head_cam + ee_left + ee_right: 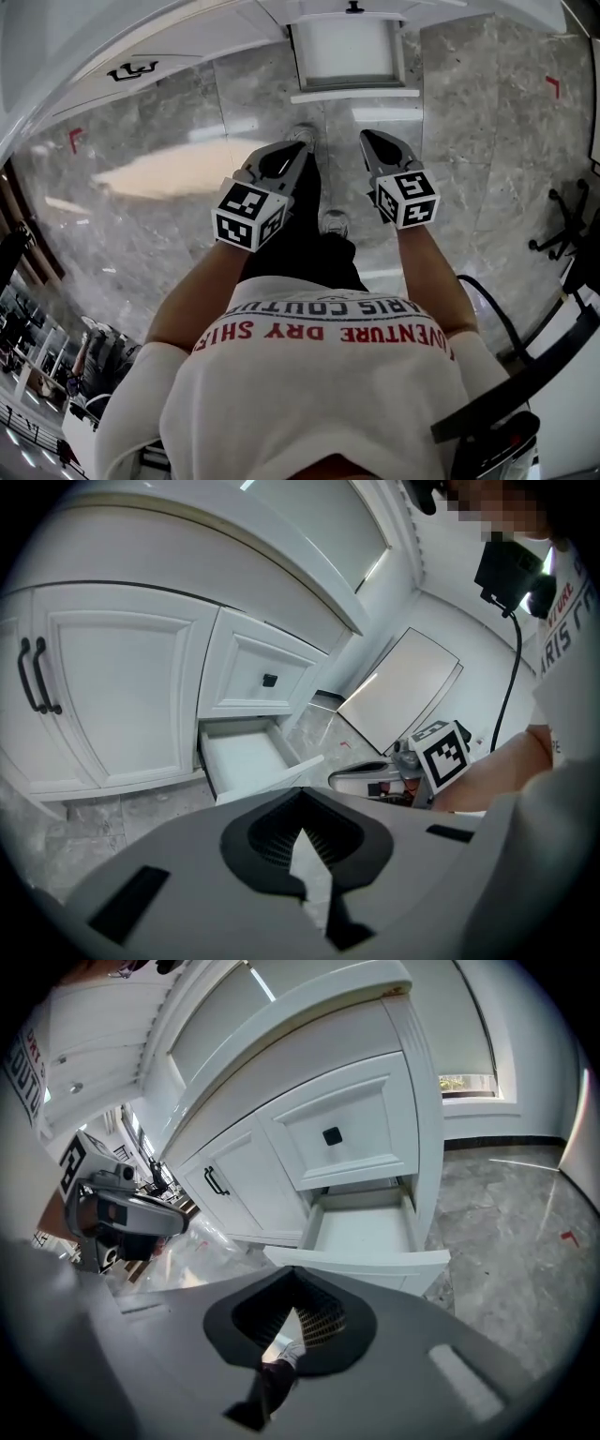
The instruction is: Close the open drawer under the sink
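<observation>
White cabinet point(234, 1185) fronts fill both gripper views, and the open drawer point(361, 1232) is the lowest one, pulled out over the grey marble floor point(469, 141) directly beneath a shut drawer with a square black knob point(332, 1135). From my head view the drawer point(354, 94) sits at the top of the picture, straight ahead of both tools and well apart from them. I have the left gripper point(295, 150) and the right gripper point(367, 141) held side by side over the floor, pointing toward it. Looking along the left gripper point(302, 799), its ribbed pads meet at the tips with nothing caught between them; the right gripper point(292, 1283) is likewise clenched on nothing. To the drawer's left stands a cabinet door with two black handles point(36, 675).
</observation>
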Action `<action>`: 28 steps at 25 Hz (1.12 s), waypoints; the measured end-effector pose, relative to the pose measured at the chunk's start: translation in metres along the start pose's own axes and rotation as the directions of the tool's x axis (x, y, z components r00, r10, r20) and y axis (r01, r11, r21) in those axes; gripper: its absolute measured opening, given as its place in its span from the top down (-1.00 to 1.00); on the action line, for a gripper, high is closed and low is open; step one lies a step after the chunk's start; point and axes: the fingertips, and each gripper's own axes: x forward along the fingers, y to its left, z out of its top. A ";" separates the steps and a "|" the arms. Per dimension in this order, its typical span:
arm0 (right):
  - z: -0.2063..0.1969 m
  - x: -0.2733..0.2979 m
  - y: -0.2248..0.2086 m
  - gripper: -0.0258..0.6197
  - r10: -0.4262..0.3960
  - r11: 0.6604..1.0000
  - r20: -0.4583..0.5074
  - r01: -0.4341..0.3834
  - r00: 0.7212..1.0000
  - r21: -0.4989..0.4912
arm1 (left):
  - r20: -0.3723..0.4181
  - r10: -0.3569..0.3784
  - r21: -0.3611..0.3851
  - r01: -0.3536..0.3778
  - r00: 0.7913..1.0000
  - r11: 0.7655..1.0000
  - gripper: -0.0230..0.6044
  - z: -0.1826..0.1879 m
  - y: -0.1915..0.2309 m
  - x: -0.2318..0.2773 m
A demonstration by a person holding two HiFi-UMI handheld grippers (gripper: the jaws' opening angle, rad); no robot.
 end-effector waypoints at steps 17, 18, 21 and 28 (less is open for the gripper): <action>-0.032 0.091 -0.065 0.92 -0.102 0.994 -0.110 0.105 0.989 0.026 | -0.009 0.087 -0.025 -0.087 0.996 0.996 0.92 -0.019 0.057 -0.015; -0.031 0.093 -0.066 0.92 -0.104 0.994 -0.108 0.108 0.989 0.032 | -0.010 0.088 -0.028 -0.089 0.996 0.996 0.92 -0.021 0.058 -0.016; -0.030 0.098 -0.064 0.92 -0.105 0.993 -0.103 0.110 0.989 0.041 | -0.010 0.094 -0.034 -0.094 0.996 0.995 0.92 -0.023 0.062 -0.016; -0.032 0.100 -0.065 0.92 -0.119 0.991 -0.095 0.124 0.988 0.045 | 0.002 0.091 -0.017 -0.090 0.996 0.996 0.92 -0.017 0.064 -0.014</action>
